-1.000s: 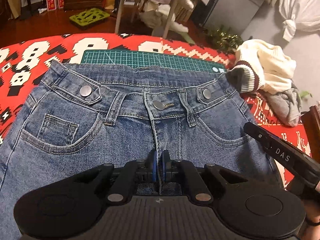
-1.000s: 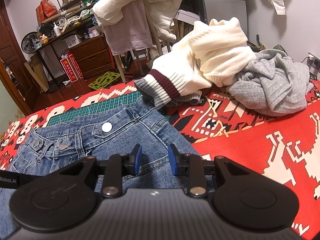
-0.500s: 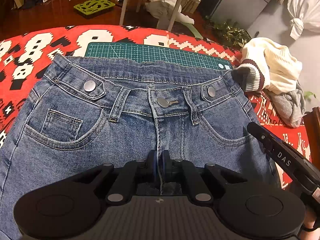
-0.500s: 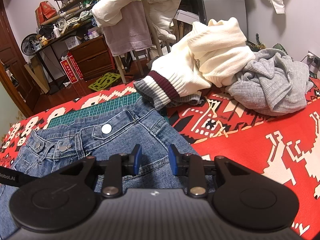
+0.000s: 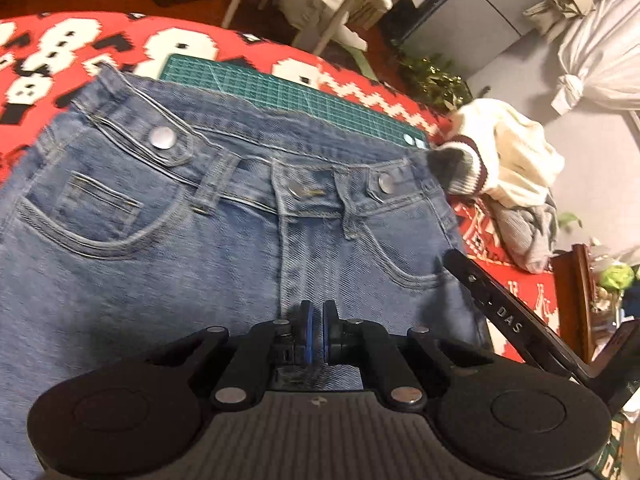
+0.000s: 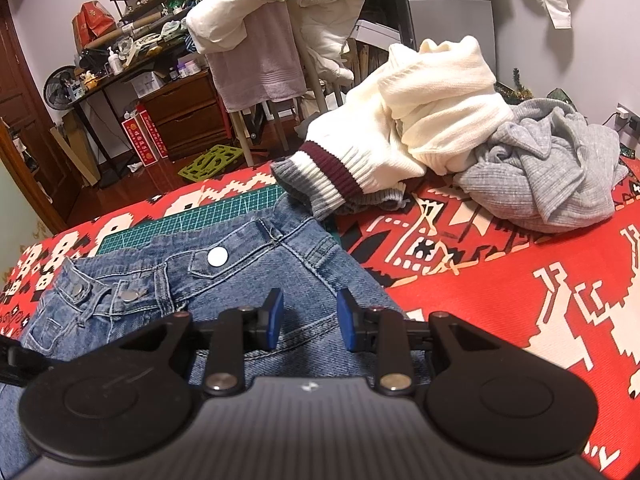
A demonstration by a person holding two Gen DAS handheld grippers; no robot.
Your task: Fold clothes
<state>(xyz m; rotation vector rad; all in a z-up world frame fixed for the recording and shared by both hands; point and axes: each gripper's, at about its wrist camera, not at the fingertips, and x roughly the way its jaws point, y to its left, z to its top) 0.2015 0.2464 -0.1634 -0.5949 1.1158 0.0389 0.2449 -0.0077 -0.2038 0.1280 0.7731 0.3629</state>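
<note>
Blue jeans (image 5: 160,260) lie front side up on a red patterned cover (image 5: 60,48), waistband at the far side. My left gripper (image 5: 316,330) sits low on the fly seam, its blue pads pinched together with denim between them. In the right wrist view the jeans (image 6: 248,272) fill the lower left. My right gripper (image 6: 310,320) hovers open over their right hip, near the side seam, with nothing between its pads. Its black body (image 5: 504,320) shows at the right of the left wrist view.
A green cutting mat (image 5: 280,92) lies under the waistband. A cream sweater with a striped cuff (image 6: 420,120) and a grey knit (image 6: 552,168) are heaped on the cover (image 6: 500,280) to the right, the cuff touching the jeans' corner. A chair draped with clothes (image 6: 280,40) stands behind.
The left wrist view has tilted and shifted, with the jeans' waistband now slanting down to the right; its pads stay pinched on the seam. The right gripper has hardly moved and stays open.
</note>
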